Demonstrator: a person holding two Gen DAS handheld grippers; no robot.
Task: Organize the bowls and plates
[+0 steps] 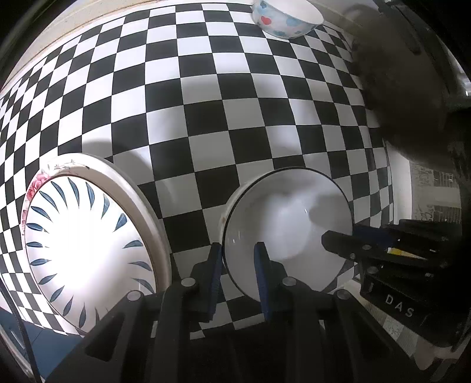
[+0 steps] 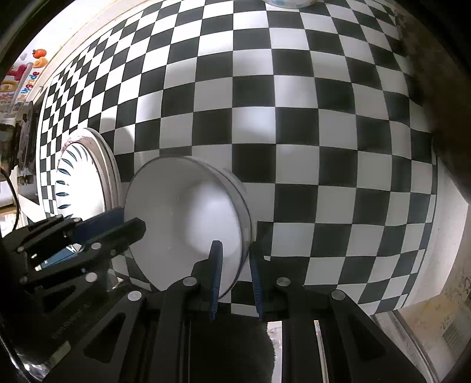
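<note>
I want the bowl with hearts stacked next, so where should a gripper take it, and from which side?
Take the bowl with hearts by its rim, from above, one finger inside and one outside the wall. It stands upright, mouth open, on the checkered table, and its round body is probably too wide to span.
</note>
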